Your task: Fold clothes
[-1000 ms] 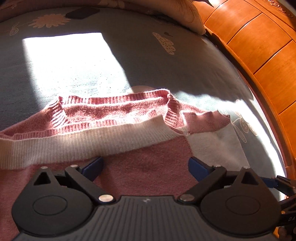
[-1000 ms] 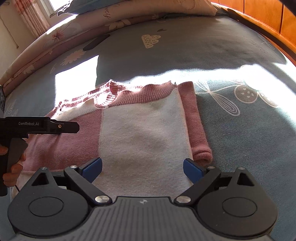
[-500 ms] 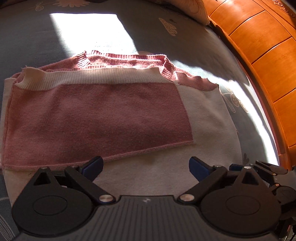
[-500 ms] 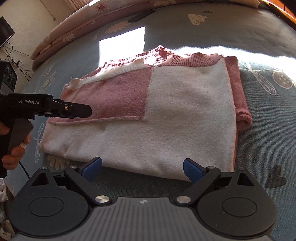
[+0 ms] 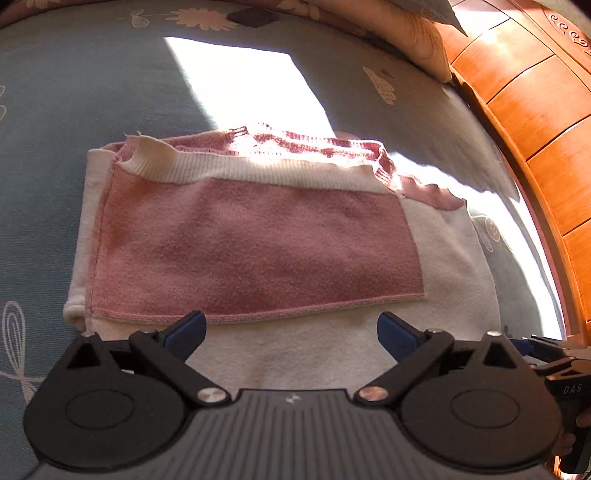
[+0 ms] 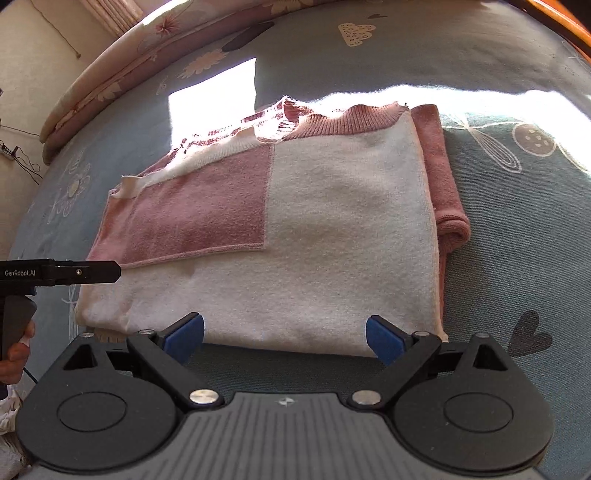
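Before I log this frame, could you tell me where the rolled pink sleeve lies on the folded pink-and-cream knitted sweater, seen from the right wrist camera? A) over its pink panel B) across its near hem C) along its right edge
C: the rolled pink sleeve runs down the right edge of the folded pink-and-cream knitted sweater.

We find the bed (image 6: pixel 517 236) open on the near side: bare sheet lies between the right claw (image 6: pixel 284 334) and the folded sweater (image 6: pixel 332 229), and more bare sheet runs to its right. The left claw (image 5: pixel 291 328) hangs over the sweater's near white edge with its blades spread and nothing between them. On the right the wooden headboard (image 5: pixel 535 122) closes off passage. At the far side, pillows (image 5: pixel 402 33) bound the bed. The sunlit sheet beyond the sweater is unobstructed. To the left, the sheet is bare.
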Motion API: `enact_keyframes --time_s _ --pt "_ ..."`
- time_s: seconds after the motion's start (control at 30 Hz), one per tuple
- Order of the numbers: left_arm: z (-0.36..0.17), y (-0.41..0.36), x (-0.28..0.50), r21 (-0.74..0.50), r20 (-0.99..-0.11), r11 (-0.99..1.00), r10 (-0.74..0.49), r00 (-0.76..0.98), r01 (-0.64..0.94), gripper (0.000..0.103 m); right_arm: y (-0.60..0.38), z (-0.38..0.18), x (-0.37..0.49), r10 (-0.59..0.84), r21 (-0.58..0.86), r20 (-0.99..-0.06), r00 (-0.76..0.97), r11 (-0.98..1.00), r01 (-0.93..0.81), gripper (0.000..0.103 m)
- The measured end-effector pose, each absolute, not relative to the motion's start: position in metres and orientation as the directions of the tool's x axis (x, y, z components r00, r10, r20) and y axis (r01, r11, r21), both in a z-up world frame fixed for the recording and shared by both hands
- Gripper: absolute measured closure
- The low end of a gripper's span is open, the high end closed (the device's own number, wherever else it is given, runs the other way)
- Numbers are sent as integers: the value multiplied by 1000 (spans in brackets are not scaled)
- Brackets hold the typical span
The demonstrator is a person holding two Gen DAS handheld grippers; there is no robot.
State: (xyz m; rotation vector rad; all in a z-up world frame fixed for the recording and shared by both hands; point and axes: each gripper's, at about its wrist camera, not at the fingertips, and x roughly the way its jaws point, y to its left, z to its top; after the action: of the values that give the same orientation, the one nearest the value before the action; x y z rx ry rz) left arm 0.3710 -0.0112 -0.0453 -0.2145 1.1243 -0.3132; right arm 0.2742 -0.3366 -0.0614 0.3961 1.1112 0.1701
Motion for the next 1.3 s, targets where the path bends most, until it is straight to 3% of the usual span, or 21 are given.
enact_keyframes --time_s 0.13,0.33,1.3 --pt "-46 38 392 -303 -830 952 -288 478 47 5 -311 -57 279 354 399 -831 429 917 17 6" --pt "-75 82 421 -304 -853 952 -260 453 -25 5 -294 -52 289 334 363 -848 412 932 -8 6" --pt "-102 67 469 -401 -835 915 -388 391 50 2 -256 -51 332 286 335 -869 403 941 54 6"
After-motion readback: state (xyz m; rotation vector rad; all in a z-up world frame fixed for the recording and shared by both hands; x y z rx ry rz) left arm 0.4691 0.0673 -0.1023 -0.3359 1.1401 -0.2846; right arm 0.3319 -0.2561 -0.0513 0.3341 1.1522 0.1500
